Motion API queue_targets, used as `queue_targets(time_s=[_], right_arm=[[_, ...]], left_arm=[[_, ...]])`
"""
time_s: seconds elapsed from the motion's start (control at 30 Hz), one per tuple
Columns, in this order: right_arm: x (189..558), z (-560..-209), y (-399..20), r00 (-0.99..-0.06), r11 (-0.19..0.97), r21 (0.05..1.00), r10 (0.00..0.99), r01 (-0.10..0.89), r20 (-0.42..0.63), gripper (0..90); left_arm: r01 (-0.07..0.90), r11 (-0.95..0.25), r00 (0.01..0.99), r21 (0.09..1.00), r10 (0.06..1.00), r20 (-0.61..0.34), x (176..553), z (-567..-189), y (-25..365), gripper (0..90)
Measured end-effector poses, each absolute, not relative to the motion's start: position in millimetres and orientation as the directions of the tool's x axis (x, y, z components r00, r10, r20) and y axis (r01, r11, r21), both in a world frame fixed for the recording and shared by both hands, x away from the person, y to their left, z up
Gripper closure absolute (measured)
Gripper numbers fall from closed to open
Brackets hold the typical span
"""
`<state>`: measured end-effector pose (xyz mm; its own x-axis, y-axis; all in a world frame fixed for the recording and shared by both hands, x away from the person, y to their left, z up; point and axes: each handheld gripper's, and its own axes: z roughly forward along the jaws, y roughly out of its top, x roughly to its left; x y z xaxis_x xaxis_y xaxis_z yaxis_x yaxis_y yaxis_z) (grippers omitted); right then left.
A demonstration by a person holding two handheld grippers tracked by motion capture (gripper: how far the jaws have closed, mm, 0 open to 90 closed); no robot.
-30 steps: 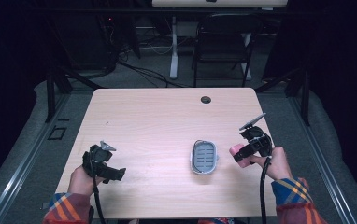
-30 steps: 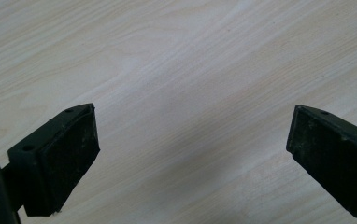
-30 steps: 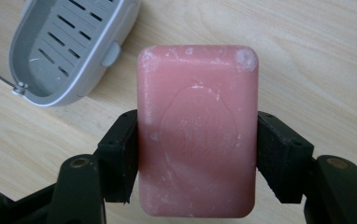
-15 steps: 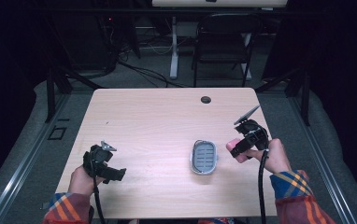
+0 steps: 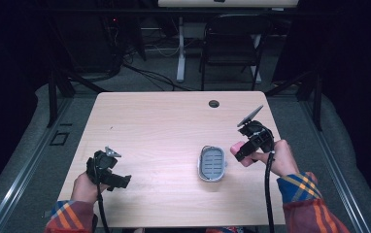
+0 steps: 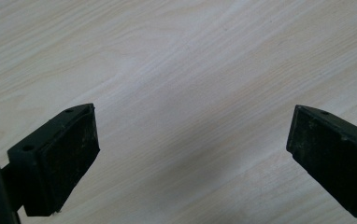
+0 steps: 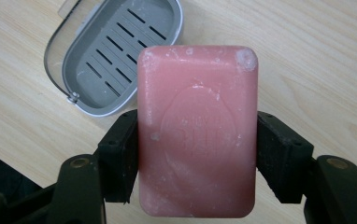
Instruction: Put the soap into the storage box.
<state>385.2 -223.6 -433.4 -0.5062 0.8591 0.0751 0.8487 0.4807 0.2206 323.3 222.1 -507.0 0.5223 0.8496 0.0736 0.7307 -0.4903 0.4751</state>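
Pink soap bar (image 7: 197, 130) pinched by the right gripper (image 7: 195, 154) above the table (image 5: 164, 126).
Fingers (image 7: 279, 154) press the bar's two long sides, holding it off the wood just right of the empty grey soap dish (image 5: 211, 163). Left gripper (image 6: 190, 154), near the table's front left, rests with fingers spread over bare wood.

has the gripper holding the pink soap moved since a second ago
Yes. In the high view the right gripper with the pink soap has shifted toward the table's far edge, measured against the grey soap dish, which hasn't moved.
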Motion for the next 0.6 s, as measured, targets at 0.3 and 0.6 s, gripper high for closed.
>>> queue_targets(time_s=[0.3, 0.6], right_arm=[[388.7, -430.1, -210.8, -0.518, 0.493, 0.223, 0.853, 0.841, 0.067, 37.2], [394.0, -430.8, -200.0, -0.541, 0.52, 0.211, 0.839, 0.828, 0.055, 37.2]], left_arm=[[0.73, -0.492, 0.524, 0.474, 0.848, 0.072, 323.5, -507.0, 222.2, 2.3], [0.731, -0.491, 0.523, 0.474, 0.849, 0.073, 323.5, -506.7, 222.3, 2.3]])
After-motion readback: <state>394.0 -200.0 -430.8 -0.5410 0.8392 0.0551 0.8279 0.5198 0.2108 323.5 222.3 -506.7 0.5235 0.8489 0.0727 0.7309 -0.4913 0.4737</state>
